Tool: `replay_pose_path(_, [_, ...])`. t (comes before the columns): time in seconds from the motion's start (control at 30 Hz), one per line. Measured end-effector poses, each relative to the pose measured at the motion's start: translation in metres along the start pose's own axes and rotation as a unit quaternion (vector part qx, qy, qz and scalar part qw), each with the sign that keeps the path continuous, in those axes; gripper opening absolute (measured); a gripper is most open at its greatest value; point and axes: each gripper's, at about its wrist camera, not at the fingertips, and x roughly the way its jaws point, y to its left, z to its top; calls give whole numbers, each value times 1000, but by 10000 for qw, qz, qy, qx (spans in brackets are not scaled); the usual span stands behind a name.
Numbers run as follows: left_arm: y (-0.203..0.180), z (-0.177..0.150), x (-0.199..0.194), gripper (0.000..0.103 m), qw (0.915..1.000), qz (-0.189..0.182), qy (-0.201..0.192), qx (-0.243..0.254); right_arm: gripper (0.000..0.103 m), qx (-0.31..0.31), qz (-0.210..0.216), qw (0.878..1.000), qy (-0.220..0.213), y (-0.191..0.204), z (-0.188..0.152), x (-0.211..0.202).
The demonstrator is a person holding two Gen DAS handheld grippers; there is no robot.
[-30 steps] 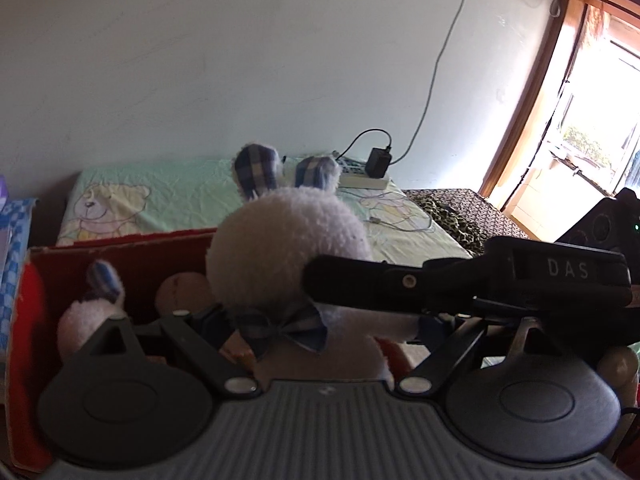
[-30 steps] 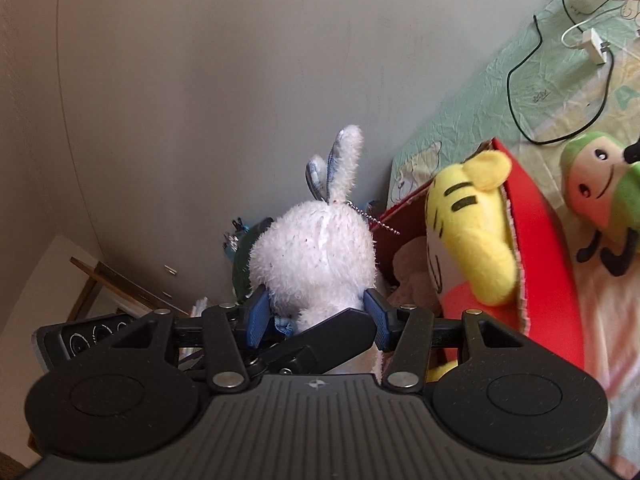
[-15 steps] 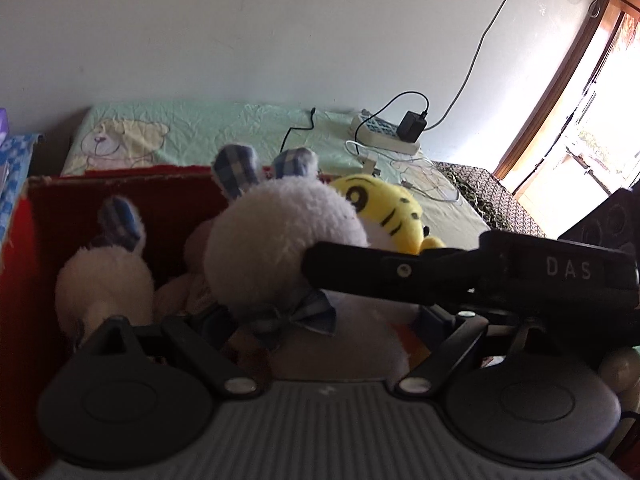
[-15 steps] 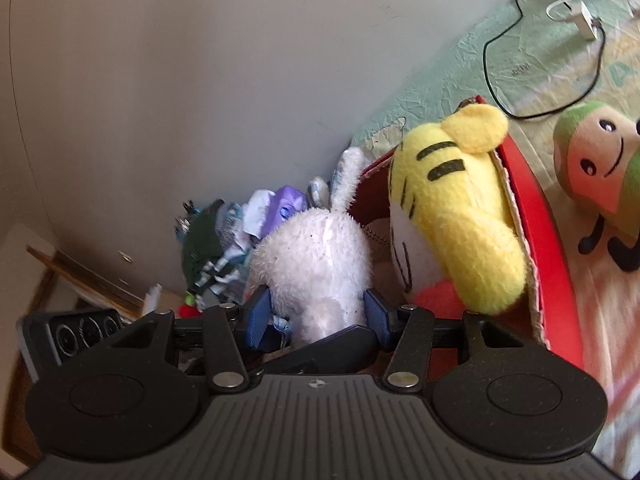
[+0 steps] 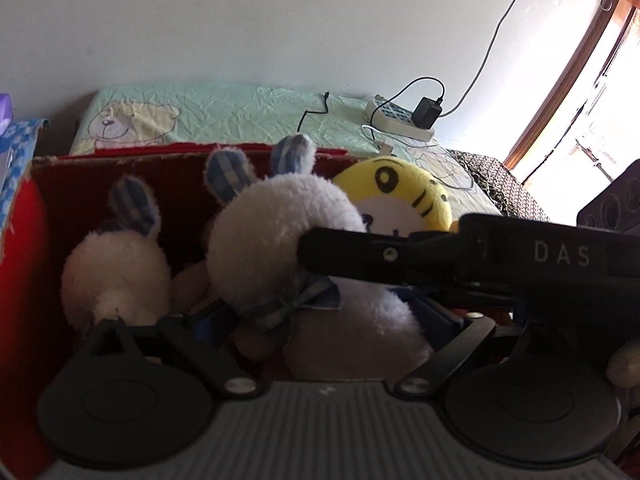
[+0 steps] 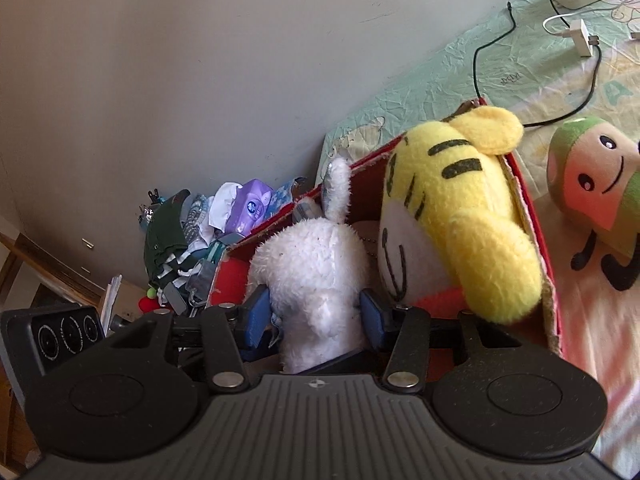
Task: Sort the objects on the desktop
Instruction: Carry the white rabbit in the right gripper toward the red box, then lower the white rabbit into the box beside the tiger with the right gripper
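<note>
A white plush bunny [image 5: 280, 240] with blue checked ears and a bow tie hangs low inside the red box [image 5: 24, 260]. My left gripper [image 5: 326, 320] is shut on its body. My right gripper [image 6: 314, 314] is shut on the same bunny [image 6: 316, 260] from the side, and its black finger [image 5: 360, 254] crosses the left wrist view at the bunny's neck. A second white bunny [image 5: 116, 272] sits in the box to the left. A yellow tiger plush [image 5: 400, 196] leans against the box's wall [image 6: 536, 232], right beside the held bunny.
A green and peach plush [image 6: 592, 184] lies on the cloth outside the box. A power strip [image 5: 400, 120] with a charger and cables sits on the mint tablecloth [image 5: 220, 112] by the wall. A pile of clutter [image 6: 200, 232] lies beyond the box's far end.
Both grippers have come down with the bunny, from above the box's rim to inside it. The second bunny and the yellow tiger now show beside it.
</note>
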Motion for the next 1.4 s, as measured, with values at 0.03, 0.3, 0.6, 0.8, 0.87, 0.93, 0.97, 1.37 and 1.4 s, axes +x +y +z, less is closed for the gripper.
replay_pose_path(0.03, [0,0,0,95,10000,-20,20,4,49,17,-18,10000,19,-1,1,-1])
replay_pose_path(0.3, [3,-2,-11,95,10000,29,-91,19,47,191,2,9996,190,-3,1,-2])
replay_pose_path(0.6, [5,-1,-14,95,9999,95,-95,-83,47,16,-151,9997,215,5,-3,3])
replay_pose_path(0.8, [-2,0,-13,98,9997,227,-120,61,50,-55,-271,9996,52,2,-2,-12])
replay_pose_path(0.87, [-5,1,-11,99,9992,368,-97,105,50,-25,-274,9996,-28,-1,-2,-17])
replay_pose_path(0.93, [-6,2,-8,99,9990,432,-37,110,48,-113,-374,9992,-48,0,-3,-18])
replay_pose_path(0.97, [-7,3,-7,100,9989,451,2,127,48,-140,-402,9991,-71,2,-4,-19])
replay_pose_path(1.37, [-18,-2,1,101,9959,830,274,226,44,-501,-690,9960,-278,8,-14,-25])
replay_pose_path(1.4, [-18,-3,1,101,9956,871,277,221,44,-520,-697,9958,-290,8,-14,-26])
